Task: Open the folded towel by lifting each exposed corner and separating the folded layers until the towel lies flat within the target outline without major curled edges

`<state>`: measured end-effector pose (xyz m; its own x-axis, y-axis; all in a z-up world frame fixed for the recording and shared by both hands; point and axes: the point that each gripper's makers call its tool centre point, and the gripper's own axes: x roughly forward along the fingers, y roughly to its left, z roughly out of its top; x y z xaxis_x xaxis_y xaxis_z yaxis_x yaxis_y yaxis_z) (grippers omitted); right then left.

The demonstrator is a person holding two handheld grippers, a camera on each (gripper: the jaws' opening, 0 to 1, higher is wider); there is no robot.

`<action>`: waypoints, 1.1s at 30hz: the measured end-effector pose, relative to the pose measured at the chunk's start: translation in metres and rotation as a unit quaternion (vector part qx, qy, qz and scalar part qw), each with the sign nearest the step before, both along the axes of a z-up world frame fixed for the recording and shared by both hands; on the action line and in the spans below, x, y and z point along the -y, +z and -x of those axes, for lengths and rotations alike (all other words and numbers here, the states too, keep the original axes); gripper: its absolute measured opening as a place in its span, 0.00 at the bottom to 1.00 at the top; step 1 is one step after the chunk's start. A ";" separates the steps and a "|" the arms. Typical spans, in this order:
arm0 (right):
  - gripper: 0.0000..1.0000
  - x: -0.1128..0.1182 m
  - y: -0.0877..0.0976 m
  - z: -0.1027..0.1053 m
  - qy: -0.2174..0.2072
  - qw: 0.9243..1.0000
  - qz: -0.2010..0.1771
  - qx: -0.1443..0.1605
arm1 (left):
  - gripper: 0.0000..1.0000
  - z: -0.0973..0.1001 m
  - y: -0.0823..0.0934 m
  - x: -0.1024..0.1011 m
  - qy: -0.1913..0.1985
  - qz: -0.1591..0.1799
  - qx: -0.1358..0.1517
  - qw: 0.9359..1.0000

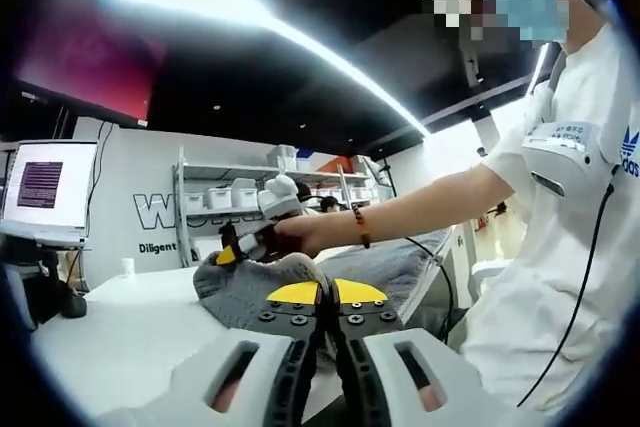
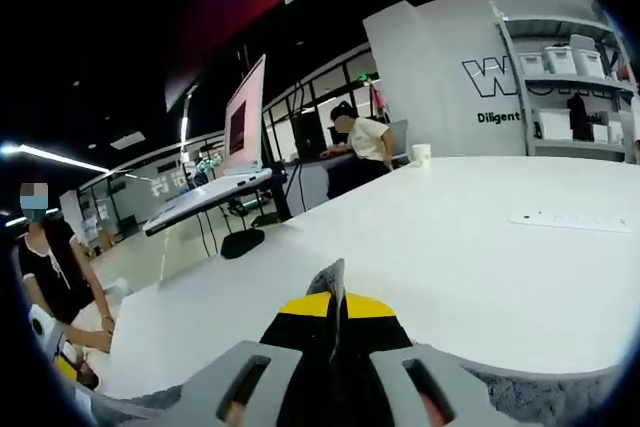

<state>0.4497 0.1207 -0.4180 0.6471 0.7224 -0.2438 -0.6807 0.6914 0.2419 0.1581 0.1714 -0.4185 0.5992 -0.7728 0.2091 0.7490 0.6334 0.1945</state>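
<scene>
So the grey towel (image 1: 385, 272) is bunched up in a heap on the white table (image 1: 120, 332), nowhere near flat. In the left gripper view the left gripper (image 1: 327, 299) sits low at the bottom with its 2 yellow-tipped jaws pressed together, basically no gap. They're right at the near edge of the towel, but I can't tell if any cloth is actually caught between them since the tips cover that spot.

Across the heap, the person's hand (image 1: 300, 237) holds the right gripper (image 1: 228, 252) down at the towel's far-left end. Its tips are tiny and partly hidden by the hand, hard to read from here.

The right gripper view helps: the right gripper (image 2: 337, 299) has its jaws closed on a thin grey flap of towel (image 2: 333, 282) that sticks up between the yellow tips. More grey cloth peeks along the bottom edge, mostly cut off by the gripper body.

Background stuff: a monitor (image 1: 45, 187) on the left, a shelf rack (image 1: 265, 187) with white bins against the wall, a paper cup (image 2: 421, 154) at the far end of the table, and a seated person (image 2: 365, 137) behind it. The wall lettering (image 2: 500, 77) is cut off by the shelf.
</scene>
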 end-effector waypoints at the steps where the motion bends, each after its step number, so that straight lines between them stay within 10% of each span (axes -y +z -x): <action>1: 0.00 0.000 0.000 0.000 -0.001 1.000 -0.001 -0.003 | 0.02 0.000 0.000 0.000 0.000 0.001 0.000 1.000; 33: 0.00 -0.034 0.005 0.014 0.031 0.999 -0.021 -0.011 | 0.03 -0.002 -0.007 -0.032 0.041 0.030 -0.022 0.998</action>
